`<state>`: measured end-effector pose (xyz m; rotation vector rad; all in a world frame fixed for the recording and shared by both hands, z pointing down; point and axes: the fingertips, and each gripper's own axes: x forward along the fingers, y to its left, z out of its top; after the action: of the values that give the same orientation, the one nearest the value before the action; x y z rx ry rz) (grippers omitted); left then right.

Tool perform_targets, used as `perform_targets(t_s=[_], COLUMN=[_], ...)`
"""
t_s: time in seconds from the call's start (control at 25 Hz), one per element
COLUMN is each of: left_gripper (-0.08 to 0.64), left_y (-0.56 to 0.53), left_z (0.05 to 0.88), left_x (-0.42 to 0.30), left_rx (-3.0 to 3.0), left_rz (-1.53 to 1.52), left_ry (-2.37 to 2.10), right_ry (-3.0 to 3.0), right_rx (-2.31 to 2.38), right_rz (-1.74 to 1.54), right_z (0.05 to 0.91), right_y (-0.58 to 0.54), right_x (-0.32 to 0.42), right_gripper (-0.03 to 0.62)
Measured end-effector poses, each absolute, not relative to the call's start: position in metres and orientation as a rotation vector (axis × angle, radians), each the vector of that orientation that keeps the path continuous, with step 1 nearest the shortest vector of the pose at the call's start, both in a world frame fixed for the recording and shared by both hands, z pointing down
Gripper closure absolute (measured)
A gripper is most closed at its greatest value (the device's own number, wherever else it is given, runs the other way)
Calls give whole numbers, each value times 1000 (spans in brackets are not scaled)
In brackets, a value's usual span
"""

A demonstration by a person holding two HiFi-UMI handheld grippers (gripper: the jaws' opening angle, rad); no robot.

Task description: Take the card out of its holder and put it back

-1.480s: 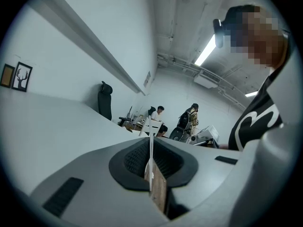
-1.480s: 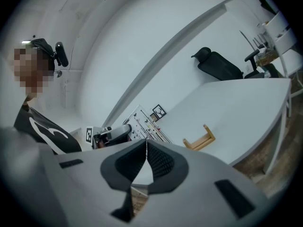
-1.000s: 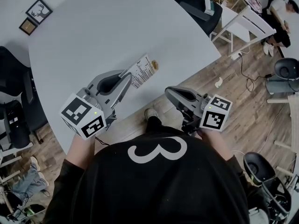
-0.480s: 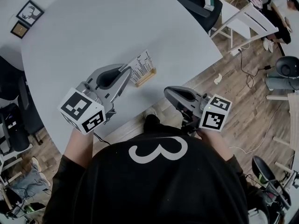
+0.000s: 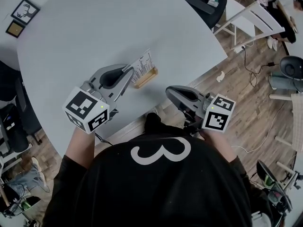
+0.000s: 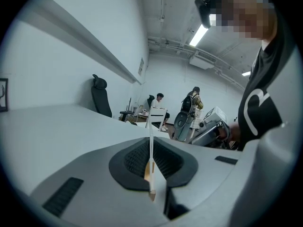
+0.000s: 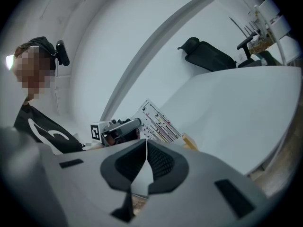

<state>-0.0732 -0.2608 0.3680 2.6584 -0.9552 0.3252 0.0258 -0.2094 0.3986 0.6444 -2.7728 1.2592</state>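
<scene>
A white printed card [image 5: 143,64] stands with its lower edge at the small wooden holder [image 5: 146,78], near the front edge of the grey table [image 5: 94,22]. My left gripper [image 5: 129,71] is shut on the card's left edge. In the left gripper view the card [image 6: 150,141] shows edge-on between the pads of that left gripper [image 6: 150,148], with the tan holder [image 6: 147,170] below it. My right gripper [image 5: 170,90] hangs shut and empty off the table's edge, right of the holder. The right gripper view shows its own right gripper [image 7: 146,145], the card [image 7: 158,121] and the holder [image 7: 190,141].
Two small framed pictures [image 5: 23,8] lie at the table's far left. A black office chair [image 5: 201,1] and a white wooden chair [image 5: 246,15] stand beyond the table's right edge. Wooden floor with cables lies to the right.
The left gripper has brought the card down and to the right until its lower edge meets the wooden holder. The right gripper has stayed where it was.
</scene>
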Motion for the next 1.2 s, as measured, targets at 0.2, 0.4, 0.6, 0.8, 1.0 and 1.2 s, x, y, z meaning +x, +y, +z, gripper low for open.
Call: perform_targets(t_s=[0.2,0.4,0.6,0.8,1.0,1.2], left_gripper=[534,534,534,534,534,534], left_y=[-260,-259,-258,-258,-258,-258], left_z=[368,368,368,369,376,386], left_x=[-73,-71,-72,-69,-66,-63], left_rx=[2644,2656,2668,2697,2704,2698], left_rz=[308,302,290,314,353,389], left_ry=[-956,-946,-944,-927,-921,-908], right_ry=[-2772,-2768,-2768,-2764,-2765,-2759], right_rx=[631,623,621,624,625,630], right_rz=[1262,1265,1265,1267,1269,1274], right_z=[399,400,399,399,400,401], right_y=[-211,-212,-211,-210,-209,-209], right_x=[25,24,24,24,25,25], right_gripper=[580,580,580,580,580,580])
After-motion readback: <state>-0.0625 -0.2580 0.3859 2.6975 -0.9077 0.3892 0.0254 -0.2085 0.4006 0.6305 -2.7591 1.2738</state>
